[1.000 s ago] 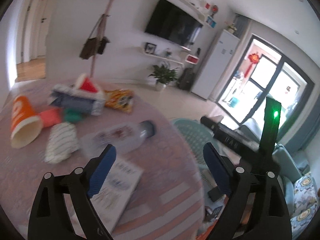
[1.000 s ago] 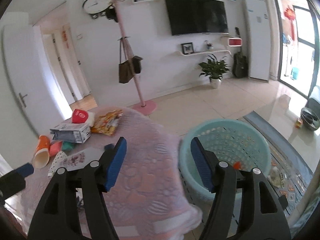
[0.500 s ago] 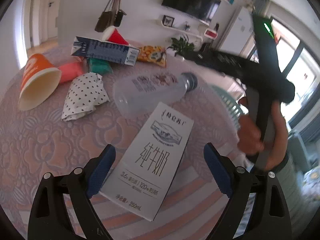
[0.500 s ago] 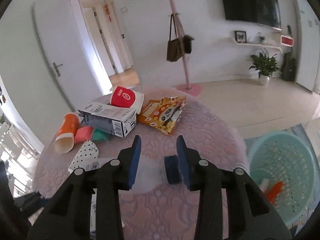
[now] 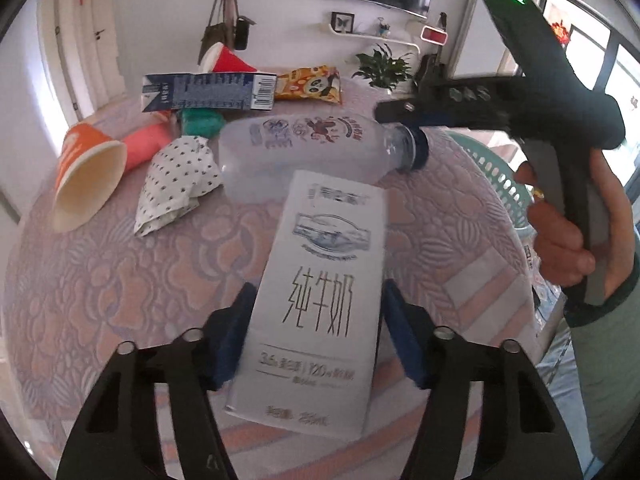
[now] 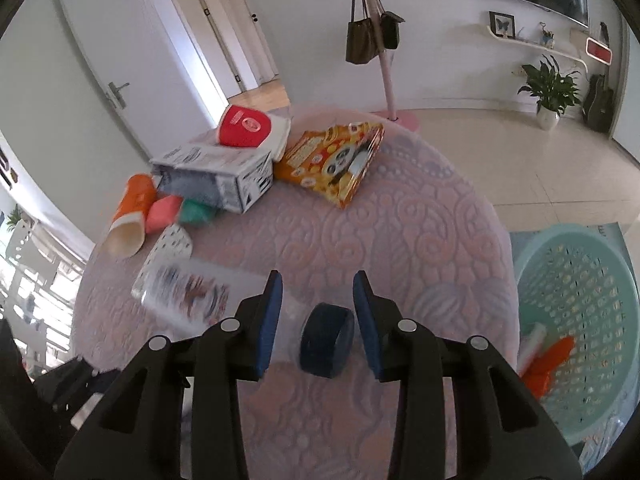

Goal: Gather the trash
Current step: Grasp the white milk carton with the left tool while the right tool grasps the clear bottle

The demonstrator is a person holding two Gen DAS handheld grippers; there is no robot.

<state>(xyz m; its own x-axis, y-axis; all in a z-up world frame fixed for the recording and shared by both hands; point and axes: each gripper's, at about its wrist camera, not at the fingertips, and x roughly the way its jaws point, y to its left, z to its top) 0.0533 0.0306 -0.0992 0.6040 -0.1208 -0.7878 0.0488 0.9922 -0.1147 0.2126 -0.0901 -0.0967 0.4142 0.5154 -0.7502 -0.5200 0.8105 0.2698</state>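
Observation:
A white milk carton (image 5: pixel 320 296) lies flat on the pink-clothed round table (image 5: pixel 100 280). My left gripper (image 5: pixel 316 320) straddles its near end, pads beside both sides, slightly apart from it. A clear plastic bottle (image 5: pixel 312 148) with a dark blue cap (image 6: pixel 326 340) lies behind the carton. My right gripper (image 6: pixel 318 316) is around the bottle's neck and cap, jaws narrowed but with gaps showing. In the left wrist view the right gripper (image 5: pixel 400 114) reaches the cap from the right.
At the table's far side lie an orange paper cup (image 5: pixel 86 168), a dotted wrapper (image 5: pixel 176 184), a dark blue box (image 5: pixel 208 90), a red cup (image 6: pixel 244 126) and a panda snack bag (image 6: pixel 336 160). A teal basket (image 6: pixel 580 320) holding trash stands on the floor to the right.
My left gripper moved forward over the milk carton and narrowed around it. My right gripper swung from the basket to the table, narrowed and came around the bottle's cap.

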